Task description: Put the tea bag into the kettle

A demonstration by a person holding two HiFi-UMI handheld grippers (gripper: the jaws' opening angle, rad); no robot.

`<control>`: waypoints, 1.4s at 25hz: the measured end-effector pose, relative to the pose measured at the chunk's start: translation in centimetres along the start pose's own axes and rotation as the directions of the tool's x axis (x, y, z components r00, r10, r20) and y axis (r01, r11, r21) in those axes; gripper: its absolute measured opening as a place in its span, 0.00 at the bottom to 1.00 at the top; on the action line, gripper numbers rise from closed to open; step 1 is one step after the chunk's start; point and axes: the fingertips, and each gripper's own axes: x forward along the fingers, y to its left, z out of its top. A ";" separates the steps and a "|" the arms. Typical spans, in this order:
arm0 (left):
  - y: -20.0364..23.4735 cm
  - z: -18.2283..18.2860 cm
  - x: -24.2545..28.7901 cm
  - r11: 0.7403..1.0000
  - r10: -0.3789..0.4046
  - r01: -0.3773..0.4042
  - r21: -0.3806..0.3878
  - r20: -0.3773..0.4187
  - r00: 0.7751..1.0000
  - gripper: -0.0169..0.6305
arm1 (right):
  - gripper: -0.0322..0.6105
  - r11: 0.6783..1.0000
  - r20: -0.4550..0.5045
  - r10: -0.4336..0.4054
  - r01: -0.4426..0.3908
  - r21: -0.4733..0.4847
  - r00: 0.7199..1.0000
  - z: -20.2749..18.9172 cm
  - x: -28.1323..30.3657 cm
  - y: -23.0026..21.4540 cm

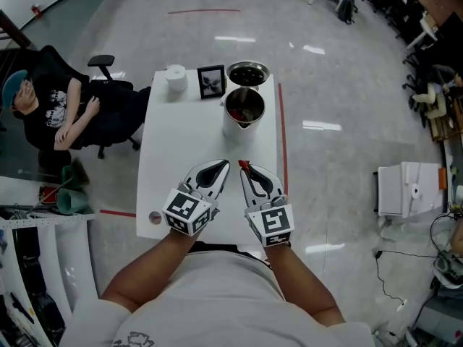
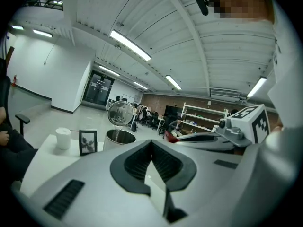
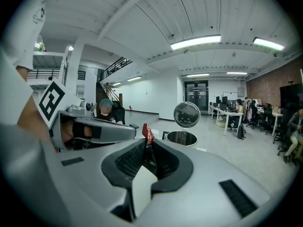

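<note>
A steel kettle [image 1: 244,108] stands at the far end of the white table [image 1: 173,165] with its round lid [image 1: 248,72] swung open behind it. My right gripper [image 1: 244,169] hovers over the near half of the table, shut on a small red tea bag [image 1: 243,165] that sticks out past its tips. In the right gripper view the tea bag [image 3: 147,134] stands up between the jaws, short of the kettle [image 3: 182,137]. Close beside it on the left, my left gripper [image 1: 225,164] is shut with nothing in it, its tips meeting [image 2: 151,144] short of the kettle [image 2: 118,137].
A black picture frame [image 1: 211,82] and a white paper roll [image 1: 176,76] stand left of the kettle. A small round disc [image 1: 155,217] lies at the table's near left corner. A person sits in an office chair [image 1: 101,114] left of the table. Red tape [image 1: 283,143] marks the floor.
</note>
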 end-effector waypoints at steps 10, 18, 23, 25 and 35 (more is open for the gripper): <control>3.9 2.1 3.4 1.000 -0.009 0.009 0.022 0.009 1.000 0.04 | 0.12 0.999 0.002 -0.031 0.031 0.007 1.000 2.0 4.5 -4.0; 7.3 3.7 8.3 0.999 -0.025 0.024 0.029 0.016 1.000 0.04 | 0.12 0.999 -0.004 -0.051 0.051 -0.017 0.999 3.3 9.8 -8.1; 9.7 3.1 10.6 0.999 -0.025 0.025 0.025 -0.002 1.000 0.04 | 0.12 0.997 -0.045 -0.056 0.054 -0.049 0.997 2.6 13.8 -10.3; 10.7 2.4 11.1 1.000 -0.019 0.019 0.024 -0.020 1.000 0.04 | 0.13 0.997 -0.071 -0.055 0.050 -0.063 0.996 2.1 15.2 -11.0; 12.6 1.1 12.4 1.000 -0.016 0.015 -0.008 -0.043 0.999 0.04 | 0.13 0.997 -0.108 -0.059 0.054 -0.055 0.992 0.7 17.5 -12.4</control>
